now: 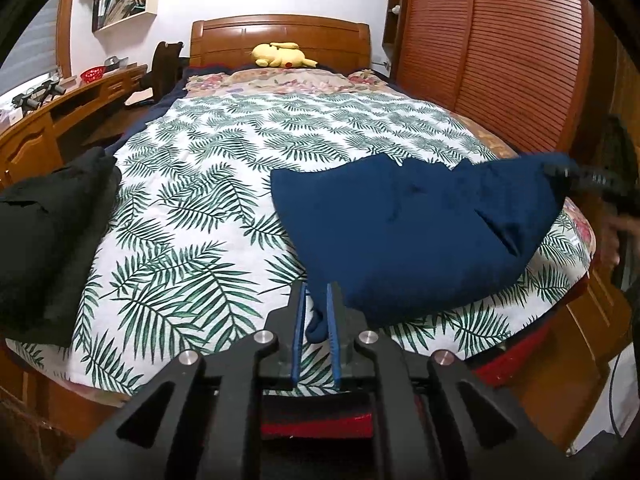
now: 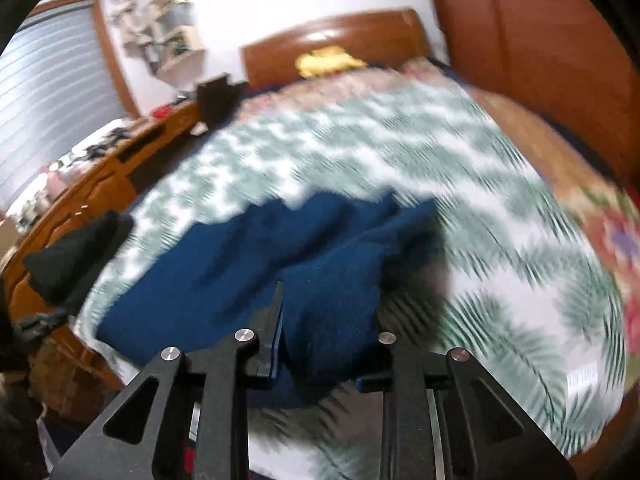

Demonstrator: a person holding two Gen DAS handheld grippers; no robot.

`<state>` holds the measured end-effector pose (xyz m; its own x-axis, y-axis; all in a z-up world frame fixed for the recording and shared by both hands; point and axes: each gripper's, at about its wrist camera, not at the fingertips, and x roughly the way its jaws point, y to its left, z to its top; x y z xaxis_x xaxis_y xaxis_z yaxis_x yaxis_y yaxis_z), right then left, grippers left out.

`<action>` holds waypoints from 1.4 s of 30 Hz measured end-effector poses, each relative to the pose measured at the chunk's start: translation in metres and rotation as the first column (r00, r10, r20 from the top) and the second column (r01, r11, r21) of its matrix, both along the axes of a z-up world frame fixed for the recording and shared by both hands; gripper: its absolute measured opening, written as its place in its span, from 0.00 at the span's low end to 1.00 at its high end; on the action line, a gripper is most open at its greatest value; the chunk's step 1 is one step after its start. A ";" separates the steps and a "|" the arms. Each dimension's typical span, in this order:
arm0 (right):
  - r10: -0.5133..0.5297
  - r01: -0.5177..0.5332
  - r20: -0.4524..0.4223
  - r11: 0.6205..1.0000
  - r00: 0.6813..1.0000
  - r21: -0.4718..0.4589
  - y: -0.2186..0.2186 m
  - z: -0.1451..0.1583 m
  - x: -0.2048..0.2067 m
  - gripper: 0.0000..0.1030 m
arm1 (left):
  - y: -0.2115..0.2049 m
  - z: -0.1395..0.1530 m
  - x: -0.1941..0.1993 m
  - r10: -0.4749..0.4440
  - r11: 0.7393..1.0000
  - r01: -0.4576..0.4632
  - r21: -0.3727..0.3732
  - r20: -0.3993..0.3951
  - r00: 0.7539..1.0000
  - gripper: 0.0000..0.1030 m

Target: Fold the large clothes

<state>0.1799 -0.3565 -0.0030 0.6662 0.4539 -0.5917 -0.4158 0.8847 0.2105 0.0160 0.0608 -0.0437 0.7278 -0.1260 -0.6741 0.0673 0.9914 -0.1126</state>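
A dark blue garment point(image 1: 416, 232) lies spread on the right half of the bed, over the palm-leaf cover point(image 1: 200, 184). My left gripper point(image 1: 316, 296) is shut on its near corner, and a bunch of cloth hangs between the blue pads. At the right edge of the left wrist view my right gripper point(image 1: 560, 172) holds the garment's far right corner lifted off the cover. The right wrist view is blurred. There a thick fold of the blue garment point(image 2: 240, 264) fills the gap of my right gripper point(image 2: 328, 312) and covers its right finger.
A black garment point(image 1: 52, 232) lies heaped on the bed's left edge. A yellow plush toy point(image 1: 280, 54) rests by the wooden headboard point(image 1: 280, 34). A wooden desk point(image 1: 60, 120) runs along the left. A slatted wooden wardrobe point(image 1: 500, 60) stands on the right. A person's hand point(image 1: 612, 236) shows at the far right.
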 end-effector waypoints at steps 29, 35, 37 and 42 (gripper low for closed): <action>0.379 -0.381 -0.046 0.923 0.924 -0.056 0.223 -0.013 -0.025 0.49 | 0.049 0.000 -0.038 0.083 0.996 -0.083 0.008 -0.003 0.997 0.08; 0.315 -0.328 -0.101 0.934 0.944 -0.144 0.201 -0.046 -0.024 0.44 | 0.033 0.008 -0.032 0.040 0.999 -0.040 0.025 0.010 0.999 0.08; 0.323 -0.340 -0.133 0.931 0.937 -0.131 0.197 -0.058 -0.027 0.44 | 0.029 0.011 -0.029 0.030 0.999 -0.030 0.029 0.014 0.999 0.08; 0.330 -0.356 -0.188 0.926 0.925 -0.124 0.193 -0.086 -0.034 0.44 | 0.020 0.020 -0.021 0.003 0.999 -0.004 0.034 0.028 1.000 0.08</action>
